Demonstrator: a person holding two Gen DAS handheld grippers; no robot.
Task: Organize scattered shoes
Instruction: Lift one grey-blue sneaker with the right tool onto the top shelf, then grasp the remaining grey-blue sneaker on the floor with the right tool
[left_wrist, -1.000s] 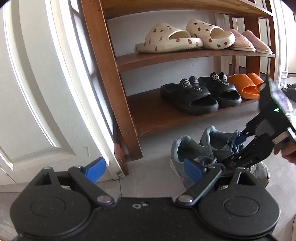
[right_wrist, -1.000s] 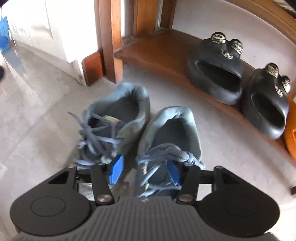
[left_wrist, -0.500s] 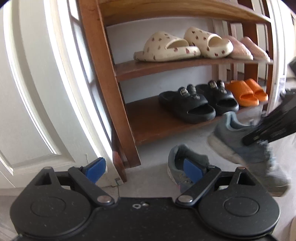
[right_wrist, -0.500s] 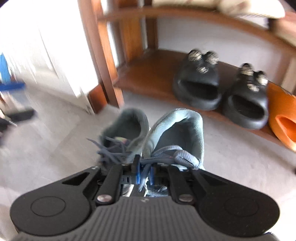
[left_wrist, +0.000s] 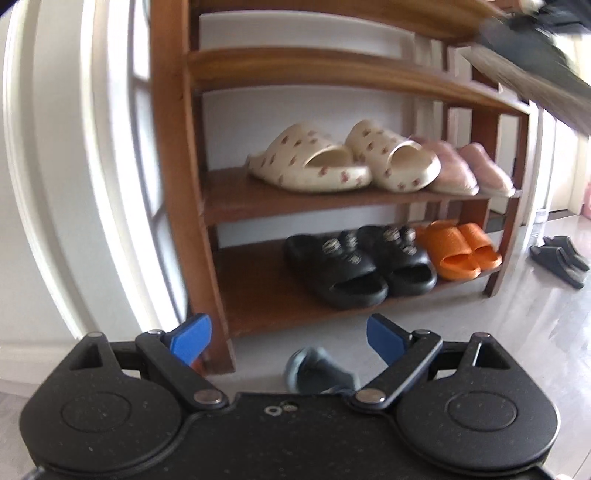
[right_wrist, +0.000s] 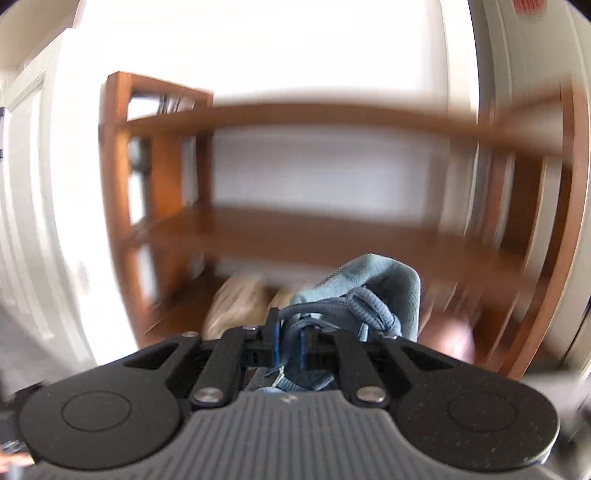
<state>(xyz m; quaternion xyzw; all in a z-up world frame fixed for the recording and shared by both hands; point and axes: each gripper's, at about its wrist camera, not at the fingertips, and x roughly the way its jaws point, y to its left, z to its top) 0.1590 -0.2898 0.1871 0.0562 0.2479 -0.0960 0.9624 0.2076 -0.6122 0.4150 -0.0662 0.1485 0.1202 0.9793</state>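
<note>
The right tongs (right_wrist: 289, 338), clamped on one grey sneaker (right_wrist: 373, 291), have lifted it to shelf height; one sneaker (left_wrist: 317, 373) remains on the floor; left tongs (left_wrist: 288, 334) gape open.

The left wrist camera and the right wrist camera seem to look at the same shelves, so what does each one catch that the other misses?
Only the left wrist view shows the filled shelves: cream spotted slides, pink slippers, black slides, orange slides, plus one grey sneaker on the floor below the open left gripper.

Only the right wrist view shows the right gripper, jaws shut on the laces of the other grey sneaker, lifted before a bare upper shelf.

Both show the wooden shoe rack.
</note>
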